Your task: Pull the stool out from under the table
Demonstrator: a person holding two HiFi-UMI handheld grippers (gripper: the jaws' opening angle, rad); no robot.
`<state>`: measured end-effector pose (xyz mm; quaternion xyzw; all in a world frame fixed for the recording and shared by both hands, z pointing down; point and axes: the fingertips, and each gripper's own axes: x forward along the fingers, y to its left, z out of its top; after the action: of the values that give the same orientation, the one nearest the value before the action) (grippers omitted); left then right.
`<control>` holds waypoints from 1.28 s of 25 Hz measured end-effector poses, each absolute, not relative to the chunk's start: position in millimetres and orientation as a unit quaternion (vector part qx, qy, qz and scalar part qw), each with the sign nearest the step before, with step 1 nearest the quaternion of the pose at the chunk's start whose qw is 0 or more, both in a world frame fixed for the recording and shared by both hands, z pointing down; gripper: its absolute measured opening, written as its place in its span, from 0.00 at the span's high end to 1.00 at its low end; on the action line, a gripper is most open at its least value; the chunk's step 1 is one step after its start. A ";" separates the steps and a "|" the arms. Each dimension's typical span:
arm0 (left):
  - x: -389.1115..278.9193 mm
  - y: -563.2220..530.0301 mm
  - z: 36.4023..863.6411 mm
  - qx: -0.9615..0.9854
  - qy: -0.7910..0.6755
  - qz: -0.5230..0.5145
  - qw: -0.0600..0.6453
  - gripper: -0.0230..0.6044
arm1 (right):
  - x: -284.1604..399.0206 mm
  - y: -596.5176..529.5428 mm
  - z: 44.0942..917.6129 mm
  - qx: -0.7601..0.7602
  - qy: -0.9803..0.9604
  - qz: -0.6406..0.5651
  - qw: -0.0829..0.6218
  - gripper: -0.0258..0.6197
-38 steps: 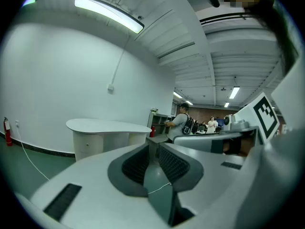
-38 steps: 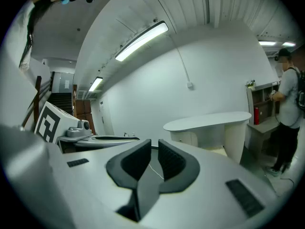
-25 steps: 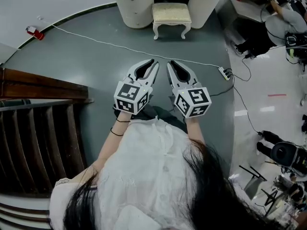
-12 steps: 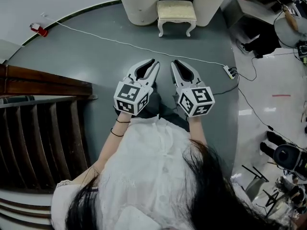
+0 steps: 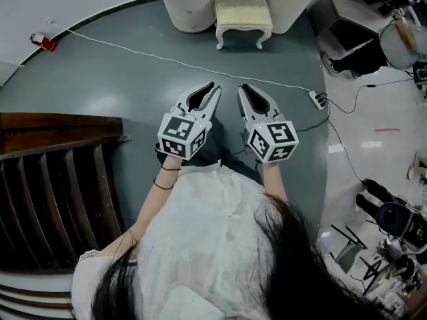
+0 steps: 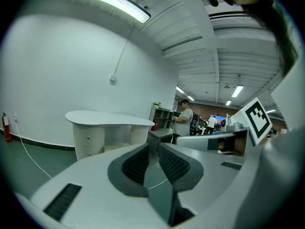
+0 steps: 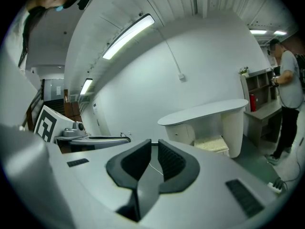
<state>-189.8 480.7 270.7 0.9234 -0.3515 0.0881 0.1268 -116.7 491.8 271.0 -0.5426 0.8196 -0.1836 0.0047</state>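
Note:
A cream stool (image 5: pixel 243 19) with a padded seat and curved legs stands tucked in the knee gap of the white table (image 5: pixel 193 9) at the top of the head view. My left gripper (image 5: pixel 215 87) and right gripper (image 5: pixel 241 89) are held side by side over the grey floor, well short of the stool. Both are shut with nothing in them. The left gripper view has its jaws (image 6: pixel 153 149) aimed at the table (image 6: pixel 112 120). In the right gripper view the jaws (image 7: pixel 154 149) point left of the stool (image 7: pixel 212 144).
A white cable (image 5: pixel 167 60) crosses the floor between me and the stool and ends at a power strip (image 5: pixel 315 99). A dark wooden stair railing (image 5: pixel 60 172) is at the left and a red extinguisher (image 5: pixel 41 42) by the wall. A person (image 7: pixel 288 94) and equipment stand at the right.
Both grippers have edged slightly forward together, still side by side and shut. The railing has slid a little down the picture. The stool has not moved.

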 end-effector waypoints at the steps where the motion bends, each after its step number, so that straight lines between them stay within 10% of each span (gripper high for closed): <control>1: -189.5 470.3 271.7 0.923 -0.351 0.091 0.127 0.85 | -115.8 481.7 272.9 -0.543 0.819 -0.188 0.002 0.87; 32: -191.3 249.3 286.4 0.932 -0.308 0.104 0.161 0.85 | -73.5 302.0 298.5 -0.615 0.752 -0.233 -0.046 0.87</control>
<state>-191.3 249.3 286.4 0.9320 -0.3078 0.1041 0.1605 -73.5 302.0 298.5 -0.6155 0.7515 -0.2330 -0.0459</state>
